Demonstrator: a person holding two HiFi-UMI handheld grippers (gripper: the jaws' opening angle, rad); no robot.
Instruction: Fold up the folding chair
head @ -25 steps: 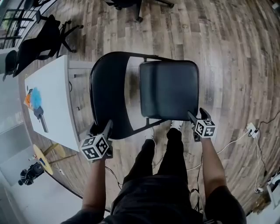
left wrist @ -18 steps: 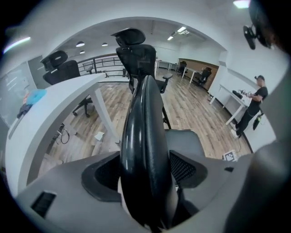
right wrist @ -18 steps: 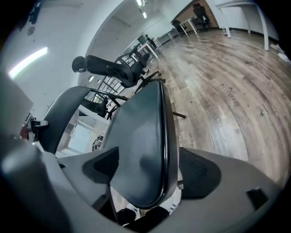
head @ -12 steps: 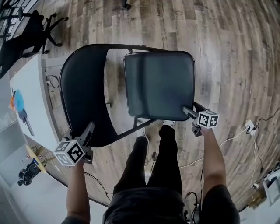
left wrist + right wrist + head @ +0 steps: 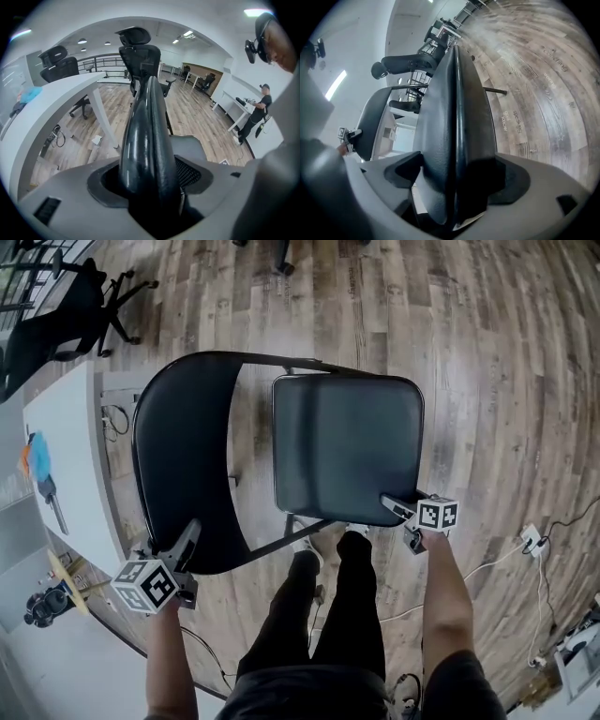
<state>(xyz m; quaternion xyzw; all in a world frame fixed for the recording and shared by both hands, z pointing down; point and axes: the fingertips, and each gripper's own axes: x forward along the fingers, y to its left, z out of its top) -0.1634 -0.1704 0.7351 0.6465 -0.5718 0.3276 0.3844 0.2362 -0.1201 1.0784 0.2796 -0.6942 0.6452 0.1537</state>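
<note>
Words are printed on the wooden floor (image 5: 543, 93) in the right gripper view: "speaking", "goal" and "know" can be read, and the others are too small or too bent to make out. Each gripper carries a marker cube (image 5: 145, 583) with black-and-white squares and no lettering. The black folding chair (image 5: 337, 409) stands open on the floor in front of the person, its backrest (image 5: 178, 456) to the left and its padded seat (image 5: 454, 117) lying flat to the right. The left gripper (image 5: 190, 532) is closed on the near end of the backrest, whose glossy rim fills the space between its jaws. The right gripper (image 5: 389, 502) sits at the seat's near right corner. Its jaws have just been opening and now stand wide, with the seat's edge between them and filling most of the gap. Whether the pads touch the padding I cannot tell. A white table (image 5: 70, 427) stands just beside the backrest, with a blue thing (image 5: 39, 457) on it. The person's legs (image 5: 328, 615) in black trousers stand close to the chair's near side. Black office chairs (image 5: 56, 306) stand farther off, and cables (image 5: 497, 549) lie on the floor to the right. In the left gripper view, another person (image 5: 259, 115) stands at a far desk.
</note>
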